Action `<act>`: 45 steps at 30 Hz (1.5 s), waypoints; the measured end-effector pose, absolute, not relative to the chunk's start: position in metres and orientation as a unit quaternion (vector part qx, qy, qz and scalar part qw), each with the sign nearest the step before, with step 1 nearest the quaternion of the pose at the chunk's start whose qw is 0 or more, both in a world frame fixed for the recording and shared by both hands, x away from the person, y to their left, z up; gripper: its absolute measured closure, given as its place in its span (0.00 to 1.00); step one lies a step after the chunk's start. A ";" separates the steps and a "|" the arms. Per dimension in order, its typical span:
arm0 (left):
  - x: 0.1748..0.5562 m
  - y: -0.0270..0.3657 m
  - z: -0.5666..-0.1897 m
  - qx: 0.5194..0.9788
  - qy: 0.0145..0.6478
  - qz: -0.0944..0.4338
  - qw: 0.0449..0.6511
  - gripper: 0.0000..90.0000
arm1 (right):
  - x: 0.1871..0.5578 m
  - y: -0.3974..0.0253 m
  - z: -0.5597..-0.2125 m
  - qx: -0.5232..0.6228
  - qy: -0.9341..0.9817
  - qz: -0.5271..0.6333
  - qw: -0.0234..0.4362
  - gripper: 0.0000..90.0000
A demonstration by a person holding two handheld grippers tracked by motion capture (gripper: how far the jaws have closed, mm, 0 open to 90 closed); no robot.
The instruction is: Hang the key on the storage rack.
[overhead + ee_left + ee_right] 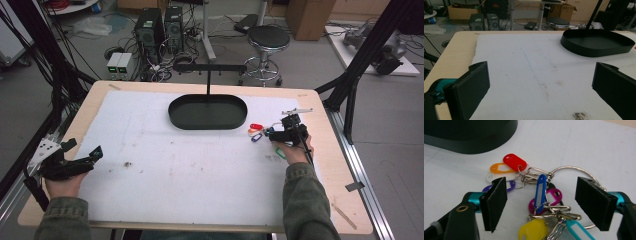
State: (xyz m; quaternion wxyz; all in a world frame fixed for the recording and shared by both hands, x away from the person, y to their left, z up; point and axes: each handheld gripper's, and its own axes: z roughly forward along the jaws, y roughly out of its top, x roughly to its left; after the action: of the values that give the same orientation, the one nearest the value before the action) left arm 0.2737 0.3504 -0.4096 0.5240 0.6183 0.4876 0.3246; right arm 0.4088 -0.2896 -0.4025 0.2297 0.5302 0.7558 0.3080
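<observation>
A bunch of key tags point(541, 202) lies on the white, slightly fuzzy and stained mat point(190, 165) that covers the pale wooden worktop point(345, 170), just off the right end of the black oval tray point(207, 112). The tags are flat, glossy plastic lozenges with rounded ends in red, orange, white, purple, blue, magenta, yellow and light blue, each clipped by a small wire loop to a thin, shiny metal ring point(574, 170). In the right gripper view the bunch has no single direction: the red and orange tags fan out toward the tray, the blue one stands roughly along the line of sight, and the yellow and light blue ones point back toward the camera. In the high view the cluster stretches roughly left to right across the mat.

The right hand-held gripper point(549, 202) sits low over the bunch, its two black, foam-faced jaws spread apart with tags and ring lying between them; no pad clearly touches anything.

The left hand-held gripper point(82, 156) rests at the left edge of the mat, well apart from the tags, jaws spread wide over bare mat. The tray is smooth, thin-walled and matte, with an upright post rising behind it.
</observation>
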 end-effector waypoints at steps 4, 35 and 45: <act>0.274 0.350 -0.410 0.619 0.487 0.325 0.523 0.02 | 0.417 -0.288 -0.405 0.534 0.764 0.291 0.216 0.38; 0.273 0.350 -0.410 0.615 0.486 0.328 0.527 0.02 | 0.434 -0.287 -0.412 0.543 0.784 0.267 0.140 0.97; 0.271 0.349 -0.409 0.612 0.484 0.327 0.534 0.02 | 0.426 -0.293 -0.398 0.531 0.773 0.312 0.150 0.97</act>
State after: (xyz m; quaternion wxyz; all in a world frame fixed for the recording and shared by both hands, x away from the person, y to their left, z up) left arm 0.2713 0.3490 -0.4094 0.5341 0.6116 0.4836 0.3266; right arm 0.4263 -0.2925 -0.3977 0.1504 0.5309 0.7734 0.3121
